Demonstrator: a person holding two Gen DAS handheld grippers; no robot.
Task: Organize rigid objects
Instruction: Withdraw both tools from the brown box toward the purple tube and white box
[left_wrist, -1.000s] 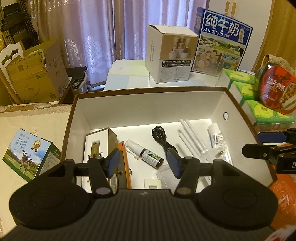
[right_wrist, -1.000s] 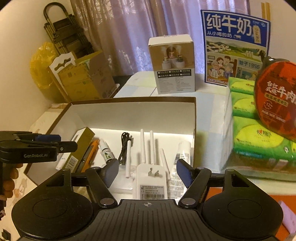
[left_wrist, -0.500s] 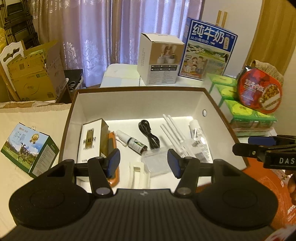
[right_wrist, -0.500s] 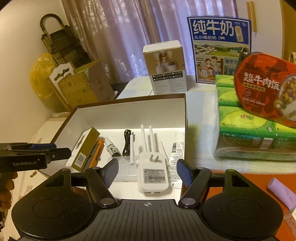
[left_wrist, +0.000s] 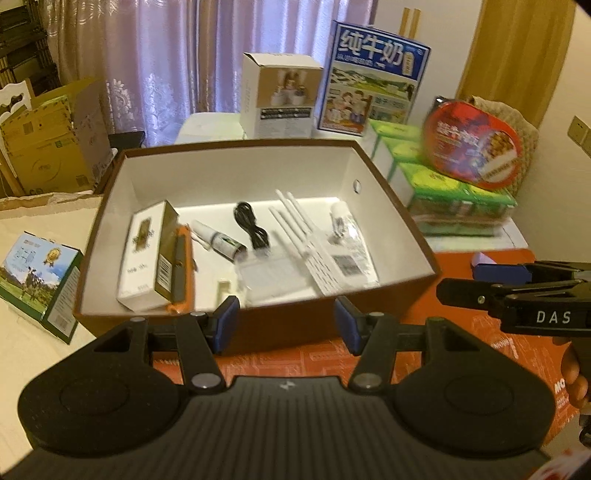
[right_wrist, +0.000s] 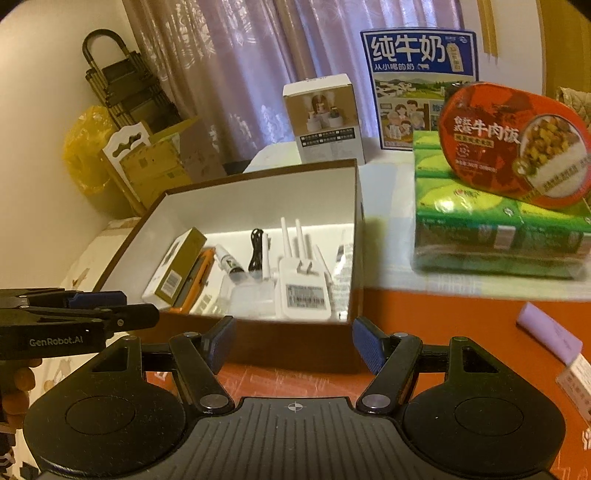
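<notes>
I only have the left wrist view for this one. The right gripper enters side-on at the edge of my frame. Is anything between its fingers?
Observer: No. In the right wrist view the right gripper is open, with nothing between its fingers. It sits just short of the brown cardboard box.
Operator: What is the lilac bit behind it?
Observer: A lilac rectangular block. It lies flat on the orange mat, right of the box and apart from it.
Operator: Anything else on that side?
Observer: A small white carton, nearer than the block and cut off by the frame edge.
</notes>
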